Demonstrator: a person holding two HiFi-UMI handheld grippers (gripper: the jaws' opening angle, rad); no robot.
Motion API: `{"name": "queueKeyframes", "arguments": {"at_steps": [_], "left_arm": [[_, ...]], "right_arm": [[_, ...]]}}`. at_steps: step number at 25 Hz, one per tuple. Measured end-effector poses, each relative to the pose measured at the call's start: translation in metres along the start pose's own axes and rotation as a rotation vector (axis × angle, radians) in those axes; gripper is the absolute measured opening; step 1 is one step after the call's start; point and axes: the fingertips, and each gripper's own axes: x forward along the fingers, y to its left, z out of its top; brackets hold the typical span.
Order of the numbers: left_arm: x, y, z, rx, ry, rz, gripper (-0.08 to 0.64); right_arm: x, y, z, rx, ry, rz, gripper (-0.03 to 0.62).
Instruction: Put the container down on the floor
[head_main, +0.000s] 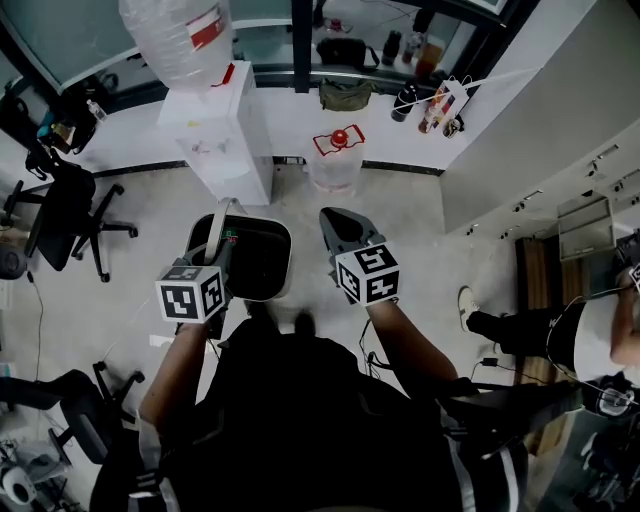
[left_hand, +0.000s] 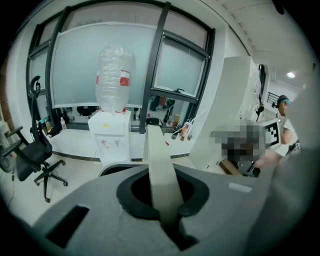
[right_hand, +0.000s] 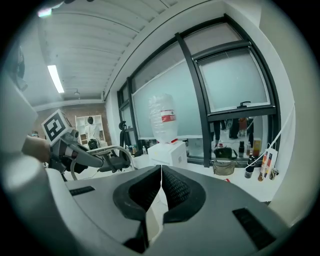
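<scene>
The container (head_main: 285, 262) is a white bin with a black inside, hanging just above the floor in front of the person. Its pale band handle (head_main: 226, 212) rises from the left rim, and my left gripper (head_main: 218, 243) is shut on it. In the left gripper view the handle (left_hand: 159, 155) runs up between the closed pads, with the bin's rim (left_hand: 117, 167) just beyond. My right gripper (head_main: 333, 217) is held to the right of the bin, shut with nothing in it. In the right gripper view its pads (right_hand: 172, 187) meet, and the left gripper (right_hand: 112, 162) shows at the left.
A white water dispenser (head_main: 225, 130) with an upturned bottle (head_main: 175, 35) stands just beyond the bin. A small jug with a red cap (head_main: 338, 160) sits on the floor beside it. An office chair (head_main: 65, 215) is at the left, another person (head_main: 560, 335) at the right.
</scene>
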Motion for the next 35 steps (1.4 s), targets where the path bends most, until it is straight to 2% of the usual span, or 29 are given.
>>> {"name": "queueKeyframes", "arguments": {"at_steps": [11, 18, 24, 28, 32, 35], "left_arm": [[0.057, 0.02, 0.031, 0.039, 0.005, -0.11, 0.014], [0.101, 0.033, 0.059, 0.125, 0.032, -0.206, 0.014], [0.135, 0.042, 0.075, 0.193, 0.054, -0.291, 0.014], [0.152, 0.044, 0.084, 0.234, 0.061, -0.364, 0.014], [0.171, 0.052, 0.09, 0.266, 0.087, -0.391, 0.014], [0.183, 0.055, 0.093, 0.273, 0.113, -0.435, 0.014]], "right_arm": [[0.047, -0.018, 0.017, -0.011, 0.012, -0.044, 0.009], [0.093, -0.042, 0.032, -0.003, 0.04, -0.109, 0.009], [0.132, -0.051, 0.044, 0.027, 0.048, -0.123, 0.009], [0.15, -0.057, 0.043, -0.003, 0.076, -0.151, 0.009], [0.167, -0.064, 0.039, -0.006, 0.103, -0.161, 0.009], [0.176, -0.072, 0.039, -0.027, 0.129, -0.208, 0.009]]}}
